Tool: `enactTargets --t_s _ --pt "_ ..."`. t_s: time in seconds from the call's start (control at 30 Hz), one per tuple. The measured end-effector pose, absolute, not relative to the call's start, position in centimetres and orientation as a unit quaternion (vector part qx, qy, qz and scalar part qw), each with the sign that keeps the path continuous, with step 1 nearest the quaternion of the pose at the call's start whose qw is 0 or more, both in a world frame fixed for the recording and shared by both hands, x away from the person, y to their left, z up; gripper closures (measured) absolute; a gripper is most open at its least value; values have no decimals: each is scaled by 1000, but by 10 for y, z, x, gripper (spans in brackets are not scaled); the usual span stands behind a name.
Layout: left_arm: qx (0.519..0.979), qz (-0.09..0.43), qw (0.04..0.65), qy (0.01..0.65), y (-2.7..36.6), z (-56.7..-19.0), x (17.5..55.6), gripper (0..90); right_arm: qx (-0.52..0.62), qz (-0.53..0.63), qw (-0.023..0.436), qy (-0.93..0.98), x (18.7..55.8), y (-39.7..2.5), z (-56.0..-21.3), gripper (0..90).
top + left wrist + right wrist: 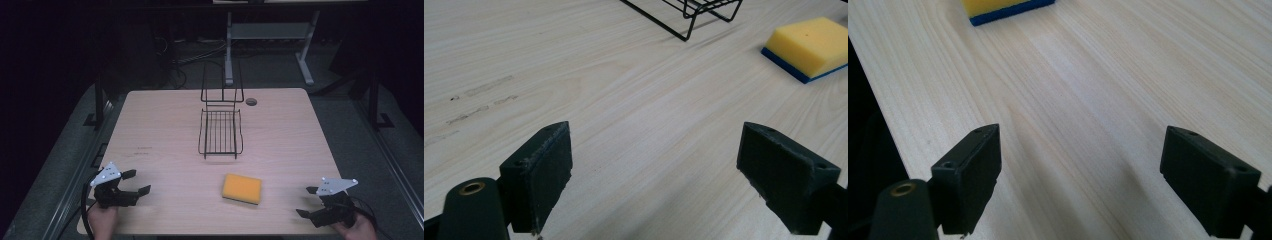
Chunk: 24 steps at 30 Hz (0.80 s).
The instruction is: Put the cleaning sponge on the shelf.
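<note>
Sponge [242, 188] on table, btwn left hand-held gripper [139, 183] & right hand-held gripper [305, 201], untouched

Left gripper [138, 182] black, grey three-cornered plate, black cable; right gripper [306, 201] alike

Dim lab, bare wooden table [160, 125], floor cables [200, 55], metal stand legs [305, 62]

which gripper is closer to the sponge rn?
Right, narrowly. The right gripper sits off the sponge's right end, slightly nearer the table's front edge. The left gripper is farther off its left end. Both open, neither touching it.
</note>
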<state>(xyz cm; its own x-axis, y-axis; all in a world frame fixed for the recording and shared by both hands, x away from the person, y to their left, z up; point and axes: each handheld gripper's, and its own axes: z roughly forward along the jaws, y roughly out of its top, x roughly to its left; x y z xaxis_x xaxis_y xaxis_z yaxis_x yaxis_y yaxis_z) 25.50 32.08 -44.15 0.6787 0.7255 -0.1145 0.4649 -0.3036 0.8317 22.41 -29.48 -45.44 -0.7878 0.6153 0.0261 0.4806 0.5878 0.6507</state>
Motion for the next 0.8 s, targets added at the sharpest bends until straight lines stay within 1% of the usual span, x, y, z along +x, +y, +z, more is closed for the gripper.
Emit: enactTargets --t_s 0.3,0.8 --pt "795 145 454 375 322 -441 254 141 299 334 96 889 225 -287 -455 163" --pt "789 145 461 380 327 -441 252 141 254 316 94 909 227 -253 -440 162"
